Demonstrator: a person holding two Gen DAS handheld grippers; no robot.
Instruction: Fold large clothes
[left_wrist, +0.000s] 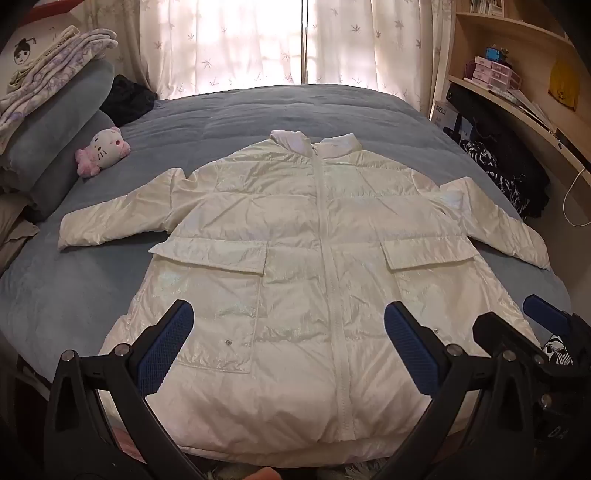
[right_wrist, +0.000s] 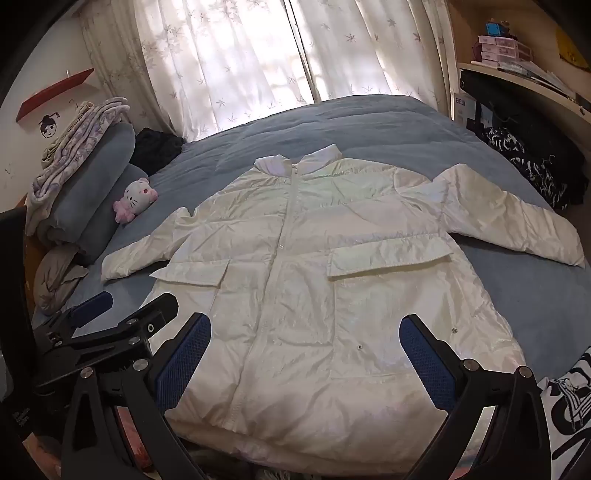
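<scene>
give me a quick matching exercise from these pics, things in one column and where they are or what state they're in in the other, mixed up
Things:
1. white jacket
2. plush toy
3. left gripper
4. pink boxes

Places or states:
A. on the wooden shelf at the right
B. spread flat on the bed, zipped, sleeves out
C. against the grey-blue pillows
D. open above the hem, holding nothing

Pairs: 1-B, 2-C, 3-D, 4-A
</scene>
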